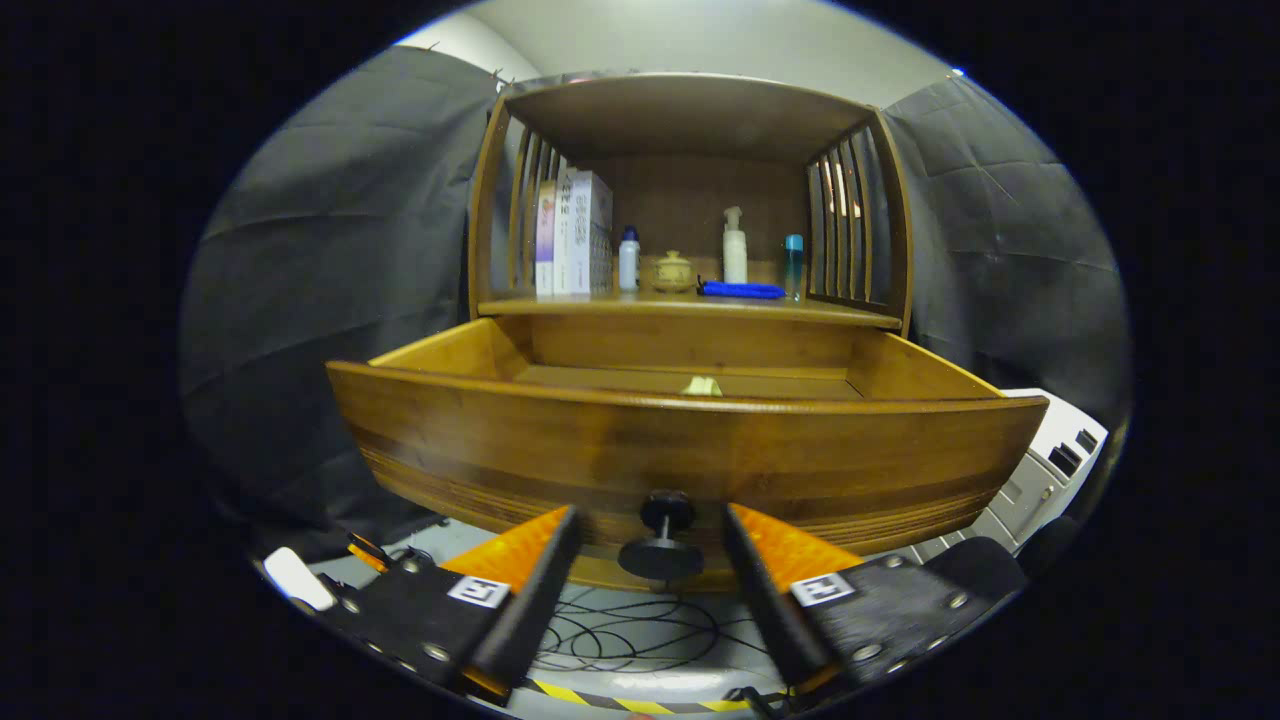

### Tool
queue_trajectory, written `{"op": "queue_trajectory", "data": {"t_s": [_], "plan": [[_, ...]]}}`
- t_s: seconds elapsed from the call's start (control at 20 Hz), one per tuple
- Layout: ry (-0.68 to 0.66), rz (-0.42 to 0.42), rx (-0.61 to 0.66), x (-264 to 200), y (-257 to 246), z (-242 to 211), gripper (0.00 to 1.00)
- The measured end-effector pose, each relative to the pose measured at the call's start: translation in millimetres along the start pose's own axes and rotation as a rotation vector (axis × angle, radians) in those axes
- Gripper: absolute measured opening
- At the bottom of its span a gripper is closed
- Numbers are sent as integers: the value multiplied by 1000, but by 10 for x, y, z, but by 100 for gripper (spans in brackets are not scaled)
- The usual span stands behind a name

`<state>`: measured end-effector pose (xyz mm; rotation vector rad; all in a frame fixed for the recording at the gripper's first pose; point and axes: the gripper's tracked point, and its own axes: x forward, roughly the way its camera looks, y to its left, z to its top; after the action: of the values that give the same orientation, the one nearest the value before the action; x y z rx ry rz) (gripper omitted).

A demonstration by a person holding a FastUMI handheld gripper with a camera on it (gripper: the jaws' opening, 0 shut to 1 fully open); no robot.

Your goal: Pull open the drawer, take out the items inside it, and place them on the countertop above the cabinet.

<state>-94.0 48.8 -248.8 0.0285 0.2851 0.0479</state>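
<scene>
Drawer (686,440) pulled open, small pale item (702,386) inside, gripper (652,535) jaws wide around its knob (662,540), not touching.

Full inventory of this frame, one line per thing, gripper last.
Wooden cabinet: 1, brown, ahead of the fingers, slatted sides.
Wooden drawer: 1, brown, pulled open, just ahead of the fingers.
Round drawer knob: 1, black, between the fingers, untouched.
Small pale item: 1, yellowish, inside the drawer.
Upright boxes: several, white and purple, on the countertop left.
Small bottle with blue cap: 1, white, beside the boxes.
Lidded jar: 1, tan, countertop middle.
Folded cloth: 1, blue, beside the jar.
Pump bottle: 1, white, behind the cloth.
Slim bottle: 1, teal, countertop right.
Cables: several, black, on the floor.
Gripper: 1, open, fingers either side of the knob.
</scene>
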Motion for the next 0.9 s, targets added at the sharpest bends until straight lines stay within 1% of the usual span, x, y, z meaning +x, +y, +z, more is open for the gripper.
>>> {"op": "queue_trajectory", "data": {"t_s": [0.05, 0.15, 0.35, 0.5, 0.6, 0.75, 0.9], "plan": [[-16, 14, 9, -44, 30, 114, 98], [-53, 11, -6, -113, 22, 379, 98], [-113, -18, -82, -123, -10, 950, 98], [-87, -53, -101, 34, -80, 1248, 97], [-71, -73, -75, 230, -110, 1446, 97], [-11, -117, -28, 520, -254, 1532, 97], [91, -149, 30, 792, -389, 1399, 97]]}}
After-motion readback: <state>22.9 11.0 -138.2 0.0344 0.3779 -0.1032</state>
